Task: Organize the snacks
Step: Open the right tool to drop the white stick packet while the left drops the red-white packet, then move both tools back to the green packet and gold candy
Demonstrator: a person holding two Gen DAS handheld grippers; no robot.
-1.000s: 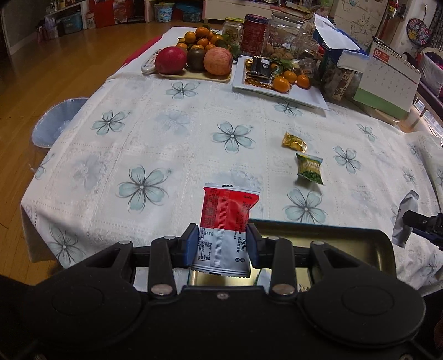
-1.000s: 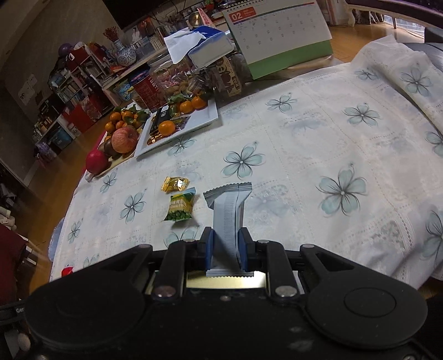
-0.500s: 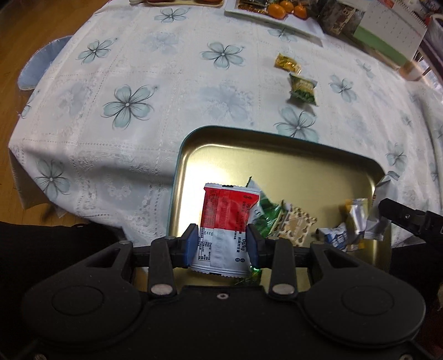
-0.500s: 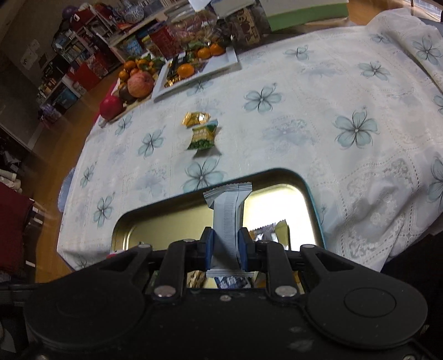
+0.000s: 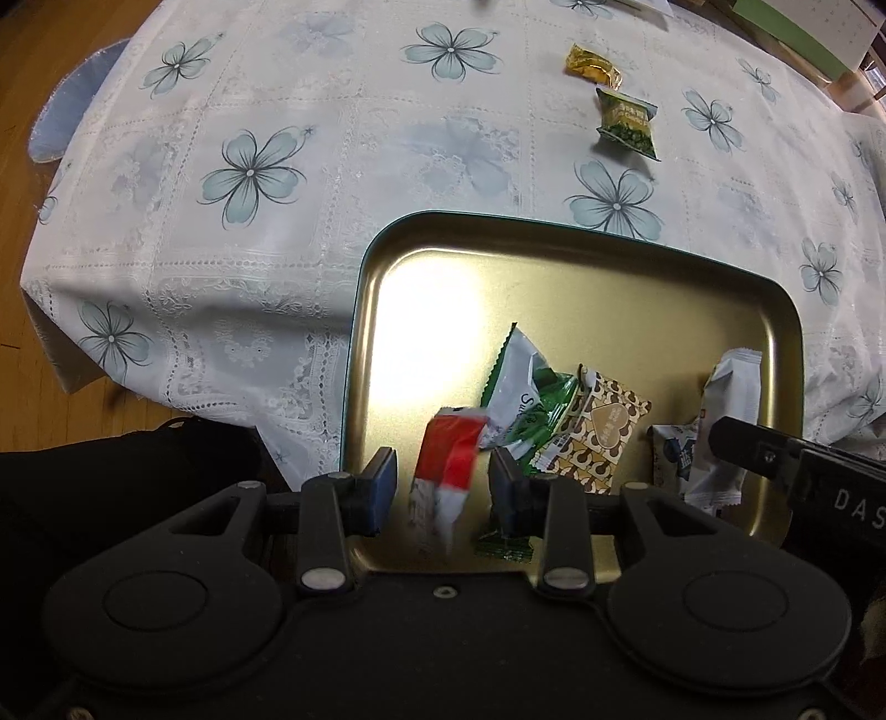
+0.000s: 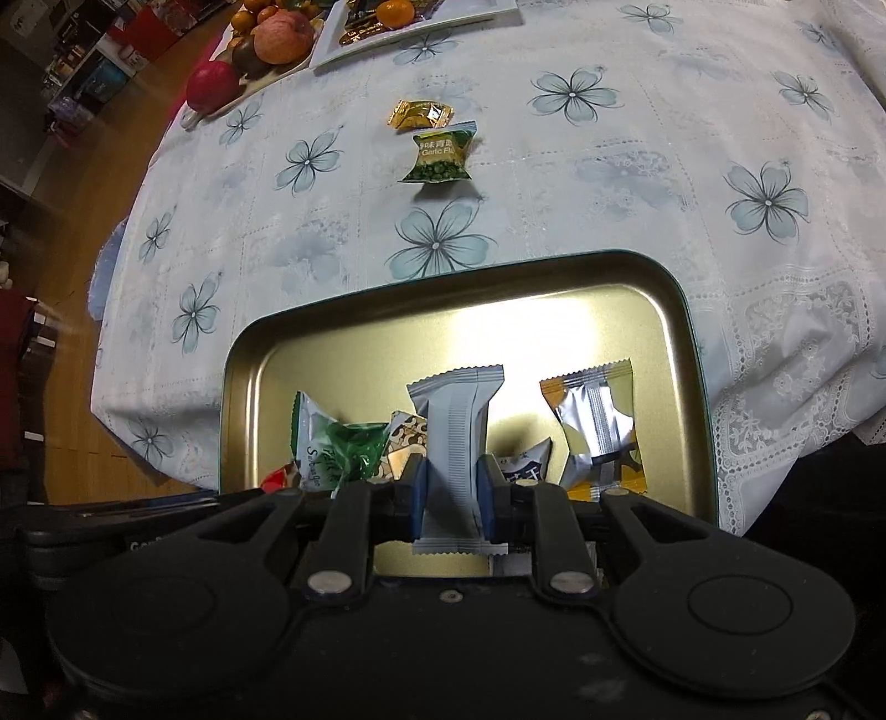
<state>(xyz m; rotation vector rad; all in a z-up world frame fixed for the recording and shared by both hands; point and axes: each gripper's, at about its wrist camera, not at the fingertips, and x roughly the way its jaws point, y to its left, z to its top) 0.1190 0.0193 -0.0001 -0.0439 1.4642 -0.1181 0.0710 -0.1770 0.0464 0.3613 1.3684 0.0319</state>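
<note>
A gold metal tray near the table's front edge holds several snack packets. My left gripper points down over its near left part. A red and white packet hangs blurred and tilted between the blue pads, with a gap on each side, so the left gripper is open. My right gripper is shut on a grey and white packet over the tray, at its right end. That packet also shows in the left wrist view. A green pea packet and a gold candy lie on the cloth beyond.
In the tray lie a green and white packet, a brown patterned one and an orange and silver one. Fruit on a board and a white plate stand at the far side. The flowered cloth hangs over the near table edge.
Both grippers tipped down over the tray. The red and white packet, held squarely before, now sits loose and tilted between the left pads. The right gripper moved further over the tray, holding its packet.
</note>
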